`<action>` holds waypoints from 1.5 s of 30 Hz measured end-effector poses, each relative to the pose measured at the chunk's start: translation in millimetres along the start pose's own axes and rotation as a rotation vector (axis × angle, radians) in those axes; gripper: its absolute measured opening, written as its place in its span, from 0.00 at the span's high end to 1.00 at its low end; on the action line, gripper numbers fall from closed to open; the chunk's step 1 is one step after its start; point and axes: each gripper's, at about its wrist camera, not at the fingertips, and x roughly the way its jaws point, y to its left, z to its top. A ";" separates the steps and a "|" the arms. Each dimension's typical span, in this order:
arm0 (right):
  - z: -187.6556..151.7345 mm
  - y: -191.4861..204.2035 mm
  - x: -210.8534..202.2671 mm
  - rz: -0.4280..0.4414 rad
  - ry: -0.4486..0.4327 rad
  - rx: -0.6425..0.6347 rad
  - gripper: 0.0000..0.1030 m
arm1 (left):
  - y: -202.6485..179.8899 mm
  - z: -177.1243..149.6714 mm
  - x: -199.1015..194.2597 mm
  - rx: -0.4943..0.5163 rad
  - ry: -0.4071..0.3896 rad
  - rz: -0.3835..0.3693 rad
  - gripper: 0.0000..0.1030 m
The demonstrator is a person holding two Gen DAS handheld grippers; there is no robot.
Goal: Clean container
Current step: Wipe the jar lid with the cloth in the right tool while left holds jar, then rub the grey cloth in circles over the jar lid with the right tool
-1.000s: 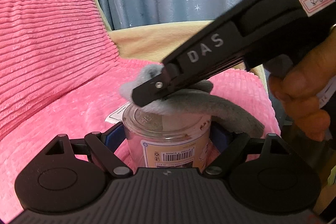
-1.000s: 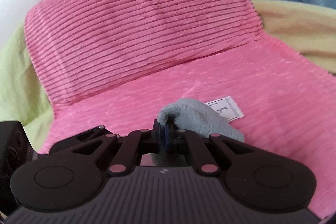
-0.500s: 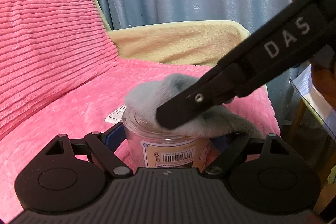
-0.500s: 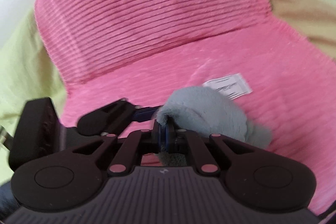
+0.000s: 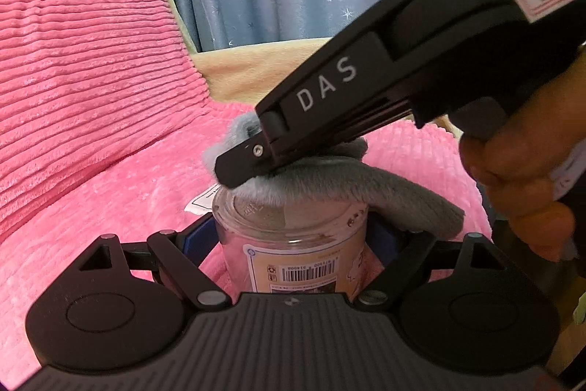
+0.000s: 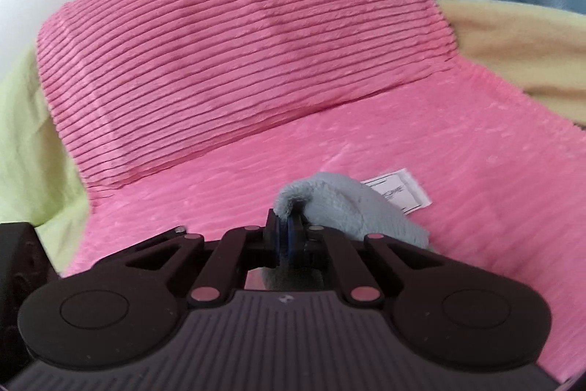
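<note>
Left gripper [image 5: 293, 237] clamped on clear jar [image 5: 289, 237], one finger on each side, blue pads against the glass. Jar upright, barcode label facing camera, held above pink blanket [image 5: 110, 200]. Right gripper [image 6: 287, 237] closed tight on grey cloth [image 6: 351, 204]; in left view, reaching in from upper right, "DAS" printed on its side. Cloth pressed flat across jar's top, one end drooping over the right edge. Hand [image 5: 523, 178] on right gripper's handle. White tag [image 6: 399, 191] on blanket behind cloth.
</note>
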 end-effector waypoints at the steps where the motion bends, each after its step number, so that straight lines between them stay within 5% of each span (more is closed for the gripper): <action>1: 0.3 -0.4 -0.7 -0.006 0.002 -0.008 0.99 | -0.5 0.0 -0.2 0.003 0.000 0.000 0.17; 11: -5.8 -12.0 -26.4 -0.057 0.058 -0.061 0.99 | -1.6 0.5 -0.3 0.015 -0.003 -0.005 0.17; 28: -12.0 -5.3 -23.2 0.143 0.104 0.099 0.99 | -0.8 3.2 2.7 -0.001 0.004 0.009 0.17; 45: -1.8 10.2 -3.6 0.012 0.017 -0.090 0.99 | -12.0 12.8 8.7 -0.023 0.006 0.034 0.17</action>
